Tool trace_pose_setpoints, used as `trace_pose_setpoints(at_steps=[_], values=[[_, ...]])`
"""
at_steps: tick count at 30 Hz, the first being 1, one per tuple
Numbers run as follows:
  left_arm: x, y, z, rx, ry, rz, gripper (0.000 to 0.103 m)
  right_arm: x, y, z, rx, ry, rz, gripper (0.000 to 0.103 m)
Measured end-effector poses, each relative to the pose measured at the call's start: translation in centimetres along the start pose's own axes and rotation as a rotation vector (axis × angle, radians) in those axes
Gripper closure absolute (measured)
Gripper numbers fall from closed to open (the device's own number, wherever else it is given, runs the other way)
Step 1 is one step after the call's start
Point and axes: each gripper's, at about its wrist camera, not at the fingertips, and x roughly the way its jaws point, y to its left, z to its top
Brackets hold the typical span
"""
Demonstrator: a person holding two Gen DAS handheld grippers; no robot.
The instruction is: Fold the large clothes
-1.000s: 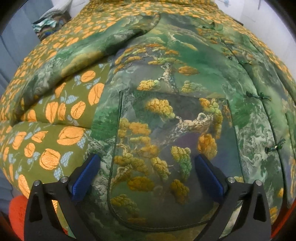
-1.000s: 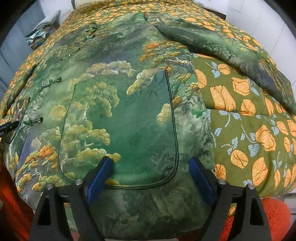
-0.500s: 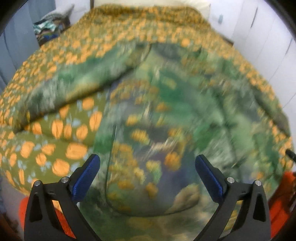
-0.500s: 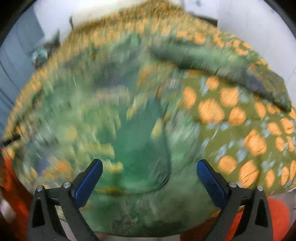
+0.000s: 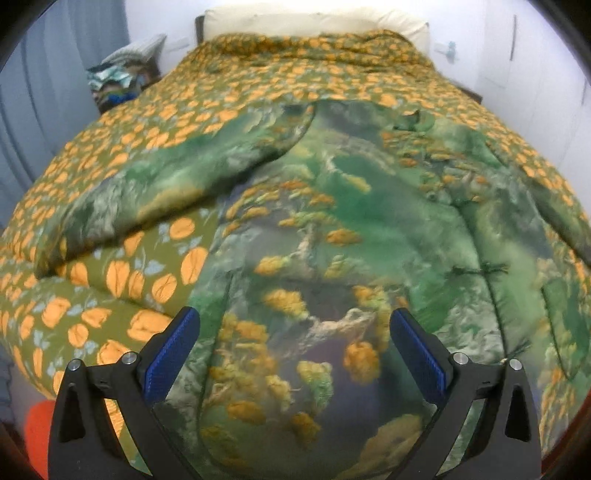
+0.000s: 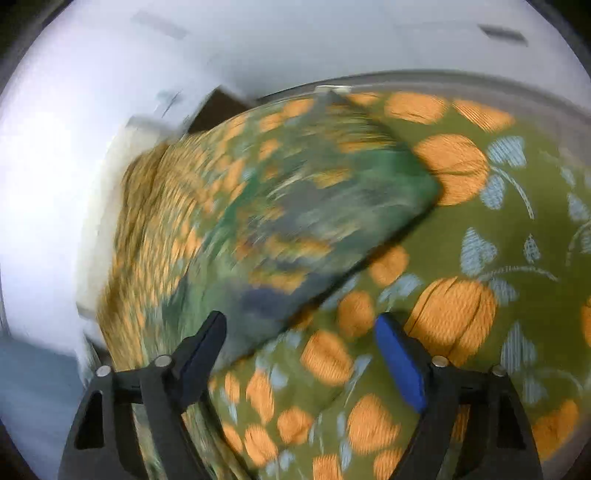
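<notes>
**Both claws wide over the spread jacket**

From my left wrist camera I look down on a padded green jacket printed with golden trees and grey rock [image 5: 332, 229], lying flat and face up on an olive bedspread patterned with orange fruit and pale blue leaves [image 5: 122, 273]. Its front is closed by dark knotted fastenings [image 5: 476, 269] running down the right part of the view. A rounded patch pocket [image 5: 295, 369] sits directly below my left gripper [image 5: 291, 350], whose blue-padded jaws stand wide apart with nothing pinched between them; I see the pads above the cloth, not pressing on it. One sleeve [image 5: 147, 195] stretches away to the left across the bedspread. At the far end of the bed lies a cream pillow [image 5: 314, 22], and a heap of mixed fabric [image 5: 118, 81] sits beside a grey curtain [image 5: 44, 92].

My right wrist camera is badly smeared. It shows the end of the jacket's other sleeve [image 6: 314, 221] lying on the same bedspread [image 6: 498, 240], with white wall [image 6: 258, 48] behind. My right gripper [image 6: 299, 354] is parted and its jaws have just been narrowing, yet they grip nothing; the sleeve's near edge lies just beyond the left finger [image 6: 203, 350], and I cannot tell whether it touches.
</notes>
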Motion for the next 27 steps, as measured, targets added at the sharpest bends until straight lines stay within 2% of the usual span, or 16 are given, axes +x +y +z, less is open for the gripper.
trace_pose_setpoints(at_steps=[3,6,7,8,11,14,18,21,23,25,27], values=[[0.0,0.8,0.2,-0.037,-0.012,0.015,0.001,1.2,0.1,1.7,0.032,-0.065,0.023,0.027],[0.5,1.1,0.1,-0.042,-0.008,0.033,0.001,3.2,-1.4,2.4,0.164,-0.091,-0.001,0.033],[0.6,1.0,0.0,-0.039,-0.005,0.036,0.001,3.4,-1.9,2.5,0.190,-0.105,-0.007,0.041],[0.9,1.0,-0.1,-0.035,0.001,0.038,0.001,3.6,-1.9,2.4,0.194,-0.114,-0.013,0.057],[1.2,1.2,-0.4,-0.034,0.009,0.033,0.001,3.0,0.5,3.0,0.072,-0.140,-0.067,0.085],[1.1,1.4,-0.5,-0.042,0.001,0.021,0.001,0.0,7.4,3.3,-0.197,-0.209,-0.094,0.087],[1.2,1.6,-0.3,-0.061,0.000,-0.001,0.001,-3.2,17.8,1.0,-0.461,-0.250,-0.005,0.087],[1.2,1.6,-0.4,-0.066,-0.003,-0.012,0.001,-4.0,26.3,-3.6,-0.631,-0.235,0.103,0.087],[1.0,1.7,-0.4,-0.062,-0.010,-0.016,0.001,-3.1,32.0,-8.4,-0.753,-0.190,0.172,0.087],[0.9,1.7,-0.5,-0.057,-0.015,-0.016,0.001,-1.0,36.3,-12.9,-0.841,-0.129,0.222,0.087],[0.8,1.7,-0.6,-0.054,-0.014,-0.020,0.001,0.6,38.2,-16.9,-0.905,-0.086,0.237,0.087]])
